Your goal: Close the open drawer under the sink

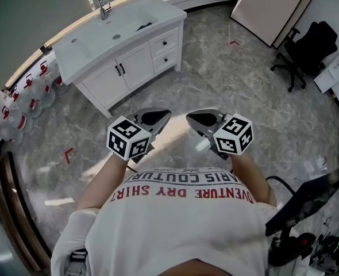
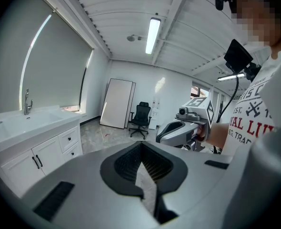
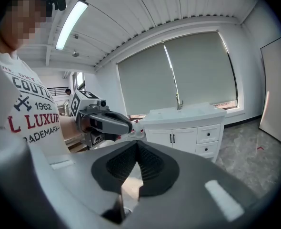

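The left gripper (image 1: 165, 115) and right gripper (image 1: 190, 118) are held side by side in front of the person, each with its jaws pressed together on nothing. Across the marble floor (image 1: 227, 73) stands the white sink cabinet (image 1: 109, 80), well apart from them. Its two drawers (image 1: 165, 42) look flush with the front.

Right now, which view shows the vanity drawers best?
The right gripper view: the vanity drawers face it, both fronts and knobs plain. The head view sees them from steeply above; the left gripper view catches them obliquely.
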Demonstrator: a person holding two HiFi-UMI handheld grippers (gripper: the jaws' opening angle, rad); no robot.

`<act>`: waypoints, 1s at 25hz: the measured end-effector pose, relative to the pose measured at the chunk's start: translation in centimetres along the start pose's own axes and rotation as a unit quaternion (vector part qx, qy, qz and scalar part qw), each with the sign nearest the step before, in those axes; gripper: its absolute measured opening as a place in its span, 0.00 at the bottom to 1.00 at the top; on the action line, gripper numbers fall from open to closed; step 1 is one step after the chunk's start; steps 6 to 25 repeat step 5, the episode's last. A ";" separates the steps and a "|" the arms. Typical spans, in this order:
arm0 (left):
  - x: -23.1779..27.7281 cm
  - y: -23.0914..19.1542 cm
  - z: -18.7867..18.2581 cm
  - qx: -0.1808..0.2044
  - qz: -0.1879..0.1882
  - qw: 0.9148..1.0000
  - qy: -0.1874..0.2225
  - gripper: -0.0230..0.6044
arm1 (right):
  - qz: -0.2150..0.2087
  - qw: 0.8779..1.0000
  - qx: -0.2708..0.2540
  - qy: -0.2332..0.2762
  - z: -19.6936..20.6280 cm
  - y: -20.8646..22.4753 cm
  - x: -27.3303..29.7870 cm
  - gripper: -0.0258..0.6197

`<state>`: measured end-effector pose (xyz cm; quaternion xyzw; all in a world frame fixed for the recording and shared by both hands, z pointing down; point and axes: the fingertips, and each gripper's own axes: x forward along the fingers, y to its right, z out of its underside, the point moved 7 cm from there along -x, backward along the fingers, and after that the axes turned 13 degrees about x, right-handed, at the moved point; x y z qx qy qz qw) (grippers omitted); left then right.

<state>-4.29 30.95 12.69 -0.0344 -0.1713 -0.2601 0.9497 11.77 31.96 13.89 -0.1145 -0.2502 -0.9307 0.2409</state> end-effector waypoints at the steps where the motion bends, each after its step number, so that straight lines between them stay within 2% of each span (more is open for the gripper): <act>1: 0.1 0.0 0.1 0.000 0.000 1.000 0.000 0.04 | 0.000 1.000 0.000 0.000 0.1 0.0 0.0 0.04; 25: 0.4 0.4 0.3 -0.001 0.003 1.000 -0.001 0.04 | 0.000 1.000 -0.001 -0.002 0.3 0.2 -0.2 0.04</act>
